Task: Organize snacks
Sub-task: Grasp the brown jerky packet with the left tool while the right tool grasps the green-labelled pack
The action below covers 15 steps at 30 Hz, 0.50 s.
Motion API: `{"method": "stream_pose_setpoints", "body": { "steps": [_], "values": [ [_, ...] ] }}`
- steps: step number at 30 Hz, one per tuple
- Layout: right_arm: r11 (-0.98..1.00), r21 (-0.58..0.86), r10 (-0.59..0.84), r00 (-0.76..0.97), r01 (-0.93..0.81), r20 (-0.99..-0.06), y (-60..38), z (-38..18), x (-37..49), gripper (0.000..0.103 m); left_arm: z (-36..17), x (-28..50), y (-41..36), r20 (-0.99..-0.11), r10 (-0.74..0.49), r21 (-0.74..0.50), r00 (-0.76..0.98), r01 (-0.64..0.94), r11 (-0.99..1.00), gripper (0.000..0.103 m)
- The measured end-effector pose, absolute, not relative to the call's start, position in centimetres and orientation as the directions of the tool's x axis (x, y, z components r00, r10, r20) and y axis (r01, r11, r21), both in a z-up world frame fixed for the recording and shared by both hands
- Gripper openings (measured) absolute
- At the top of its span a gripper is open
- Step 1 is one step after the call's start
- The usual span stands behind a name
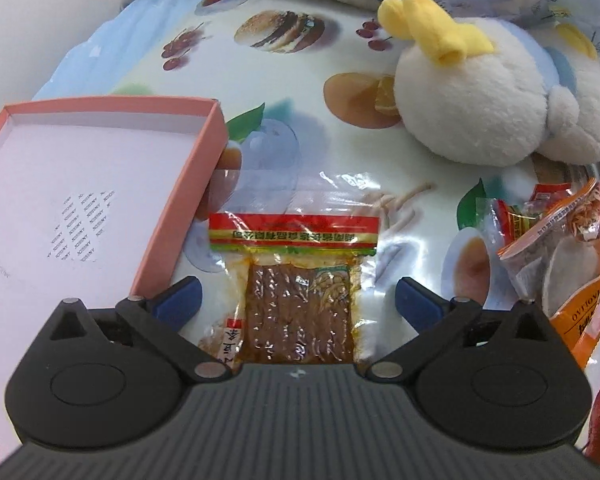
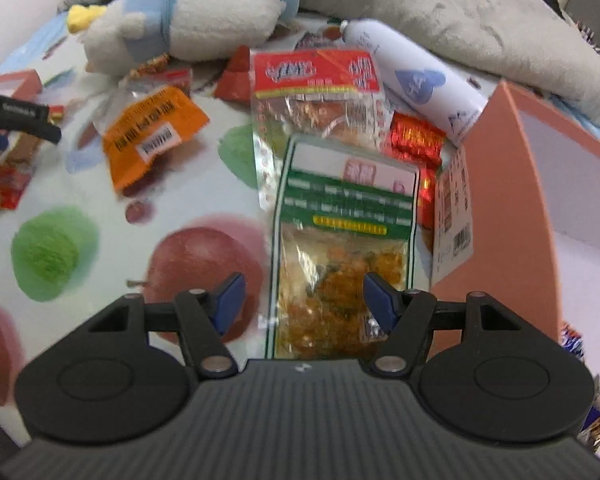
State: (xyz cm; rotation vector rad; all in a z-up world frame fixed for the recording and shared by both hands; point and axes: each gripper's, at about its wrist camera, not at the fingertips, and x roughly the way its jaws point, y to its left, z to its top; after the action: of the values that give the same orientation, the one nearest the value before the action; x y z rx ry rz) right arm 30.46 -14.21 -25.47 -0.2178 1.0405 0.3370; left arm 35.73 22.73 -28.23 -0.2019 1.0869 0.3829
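A clear packet of brown snack strips (image 1: 296,312) with a red and yellow header lies flat on the fruit-print tablecloth (image 1: 320,152). My left gripper (image 1: 298,304) hovers over it, jaws wide open, blue pads clear of both sides. Left of it stands an open pink box lid (image 1: 180,184), white inside. In the right wrist view a green-labelled packet of yellow snack (image 2: 340,264) lies between the open fingers of my right gripper (image 2: 304,302). The right pad hangs over the packet's edge; the left pad is off it. A pink box (image 2: 500,220) stands just to the right.
A white plush toy (image 1: 480,92) (image 2: 204,16) lies at the back. Loose snacks are scattered about: an orange packet (image 2: 152,132), a red-topped packet (image 2: 320,96), red candies (image 2: 416,140). A white spray can (image 2: 420,84) and a grey blanket (image 2: 480,20) lie behind.
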Motion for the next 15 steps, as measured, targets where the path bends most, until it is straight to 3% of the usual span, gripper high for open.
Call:
{"method": "stream_pose_setpoints", "body": {
  "steps": [4,6,13,15],
  "values": [
    [0.924,-0.004,0.203,0.5,-0.381,-0.842,-14.9,-25.9,29.4,0.063,-28.4,35.1,22.1,-0.871,0.205,0.022,0.446,-0.382,0.924,0.097],
    [0.924,-0.013,0.203,0.521,-0.382,-0.829,-14.9,-25.9,28.8,0.057,-28.0,34.2,21.4,-0.861,0.197,0.016,0.468,-0.363,0.932,0.087],
    [0.908,-0.059,0.198,0.55,-0.414,-0.811,-12.7,-26.3,26.1,0.014,-27.5,31.4,17.7,-0.845,0.152,0.007,0.513,-0.274,0.962,0.078],
    [0.909,-0.064,0.194,0.552,-0.412,-0.811,-12.5,-26.3,25.2,0.008,-27.4,30.5,16.7,-0.839,0.14,0.003,0.526,-0.253,0.967,0.073]
  ]
}}
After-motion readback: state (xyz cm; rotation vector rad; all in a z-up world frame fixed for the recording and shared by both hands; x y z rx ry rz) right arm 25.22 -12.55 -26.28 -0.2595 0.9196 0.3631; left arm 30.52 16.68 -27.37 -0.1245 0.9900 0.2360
